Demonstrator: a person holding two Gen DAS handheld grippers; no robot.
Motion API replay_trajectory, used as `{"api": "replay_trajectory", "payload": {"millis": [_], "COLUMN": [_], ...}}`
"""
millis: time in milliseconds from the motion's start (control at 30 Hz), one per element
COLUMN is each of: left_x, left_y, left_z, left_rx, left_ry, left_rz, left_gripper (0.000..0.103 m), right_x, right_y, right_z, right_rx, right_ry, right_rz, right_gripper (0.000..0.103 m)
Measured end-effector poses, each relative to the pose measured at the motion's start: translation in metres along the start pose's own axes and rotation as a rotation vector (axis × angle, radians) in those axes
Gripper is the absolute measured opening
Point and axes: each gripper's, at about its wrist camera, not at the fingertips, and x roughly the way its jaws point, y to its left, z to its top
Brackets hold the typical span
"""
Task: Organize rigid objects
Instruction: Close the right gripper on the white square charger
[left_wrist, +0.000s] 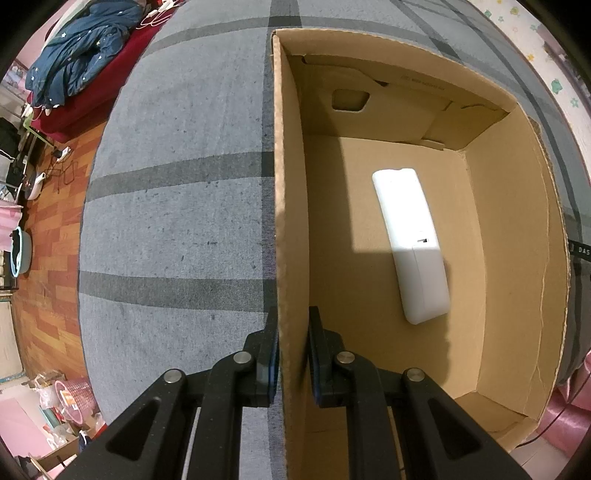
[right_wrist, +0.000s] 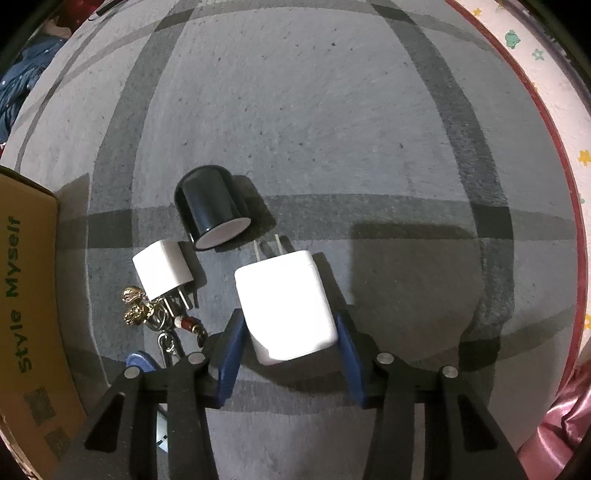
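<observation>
Left wrist view: the left claw straddles the near wall of the cardboard box, one finger outside and one inside, pinching that wall between its pads. Left of the claw lies the grey plaid bed cover. Ahead and to the right of the claw, on the box floor, a long white remote-shaped device lies flat — well apart from the walls.

Right wrist view: far left of the right claw shows the outside of the box. Ahead-left of the claw sit a small white plug, a gold-and-bead keychain touching its prongs, and a tipped black cup. The large white charger sits between the claw's blue pads, prongs pointing away; the fingers are spread about it, and whether they touch it I cannot tell.
</observation>
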Motion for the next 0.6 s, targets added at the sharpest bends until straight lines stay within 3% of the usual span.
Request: {"api": "replay_trajectory", "payload": {"millis": [600], "left_x": [-0.003], "left_y": [-0.003], "left_z": [0.0], "left_rx": [0.008], "left_ry": [-0.004], "left_rz": [0.003], "left_gripper": [0.014], "right_x": [-0.049], "right_y": [0.017], "right_z": [-0.017], "right_rx": [0.022], "right_ry": [-0.038], "right_rz": [-0.02], "right_gripper": [0.048]}}
